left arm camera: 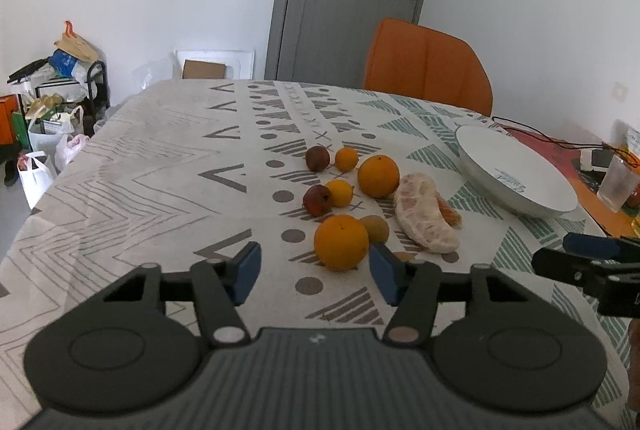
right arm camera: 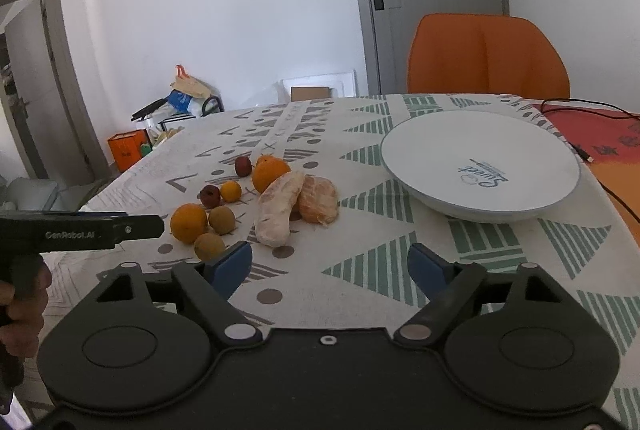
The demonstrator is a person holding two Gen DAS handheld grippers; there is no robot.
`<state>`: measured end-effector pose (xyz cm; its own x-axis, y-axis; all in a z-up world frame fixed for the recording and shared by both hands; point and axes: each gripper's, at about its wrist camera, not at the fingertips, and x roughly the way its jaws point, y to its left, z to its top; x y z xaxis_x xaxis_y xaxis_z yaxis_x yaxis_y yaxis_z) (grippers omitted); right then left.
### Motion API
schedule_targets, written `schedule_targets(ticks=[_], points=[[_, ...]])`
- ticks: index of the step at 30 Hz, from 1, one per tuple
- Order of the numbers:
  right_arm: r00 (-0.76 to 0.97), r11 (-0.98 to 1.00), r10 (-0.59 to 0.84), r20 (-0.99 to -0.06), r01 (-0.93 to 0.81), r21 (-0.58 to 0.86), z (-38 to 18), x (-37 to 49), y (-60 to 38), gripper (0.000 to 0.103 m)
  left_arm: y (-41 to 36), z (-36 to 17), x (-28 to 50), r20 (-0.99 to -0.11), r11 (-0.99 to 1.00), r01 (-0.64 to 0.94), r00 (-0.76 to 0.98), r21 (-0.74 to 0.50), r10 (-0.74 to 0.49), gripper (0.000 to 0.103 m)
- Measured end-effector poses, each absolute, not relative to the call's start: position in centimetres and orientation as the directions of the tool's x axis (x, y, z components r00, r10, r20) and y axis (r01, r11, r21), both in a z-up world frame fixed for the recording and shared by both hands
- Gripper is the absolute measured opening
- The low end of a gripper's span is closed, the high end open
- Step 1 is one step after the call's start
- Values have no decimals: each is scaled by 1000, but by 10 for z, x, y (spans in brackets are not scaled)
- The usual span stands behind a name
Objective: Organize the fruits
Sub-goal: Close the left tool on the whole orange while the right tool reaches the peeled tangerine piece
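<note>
You have a loose cluster of fruit on the patterned cloth: two large oranges point(left arm camera: 341, 242) point(left arm camera: 378, 176), two small orange ones point(left arm camera: 346, 159) point(left arm camera: 339, 192), two dark red fruits point(left arm camera: 317, 158) point(left arm camera: 317, 200) and two small brownish ones point(right arm camera: 222, 219) point(right arm camera: 209, 245). A peeled pale citrus wedge point(left arm camera: 424, 213) lies on its side touching a peeled orange piece point(right arm camera: 318, 199). The white plate point(right arm camera: 424, 146) sits apart from them with no fruit on it.

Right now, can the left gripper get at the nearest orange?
Probably yes. The left gripper is open, and the nearest orange sits just ahead of its fingertips on the table, with nothing between them.
</note>
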<state>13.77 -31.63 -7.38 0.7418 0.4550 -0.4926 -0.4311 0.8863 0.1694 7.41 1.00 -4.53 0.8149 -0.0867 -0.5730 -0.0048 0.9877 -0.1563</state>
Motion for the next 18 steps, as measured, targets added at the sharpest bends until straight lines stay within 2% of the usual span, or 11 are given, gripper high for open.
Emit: schedule_targets(ticks=[3,12,16,18], points=[[725,878,469,-505,-442,182,-76,145,-313,77,9,-47,81,-571,989,0,816,-151,-87,55],[708,876,472,-525,-445,186,-79,161,-297,70,6,-56,100,-591,983,45,794,-177,-143,53],[706,878,467,-532,-443,184,-81,166,-287,68,6,-65,112,-614,978,62,770,-198,-173,39],[706,876,471,-529,-443,189,-82,167,-282,67,6,-66,115,-610,977,65,773,-202,-177,36]])
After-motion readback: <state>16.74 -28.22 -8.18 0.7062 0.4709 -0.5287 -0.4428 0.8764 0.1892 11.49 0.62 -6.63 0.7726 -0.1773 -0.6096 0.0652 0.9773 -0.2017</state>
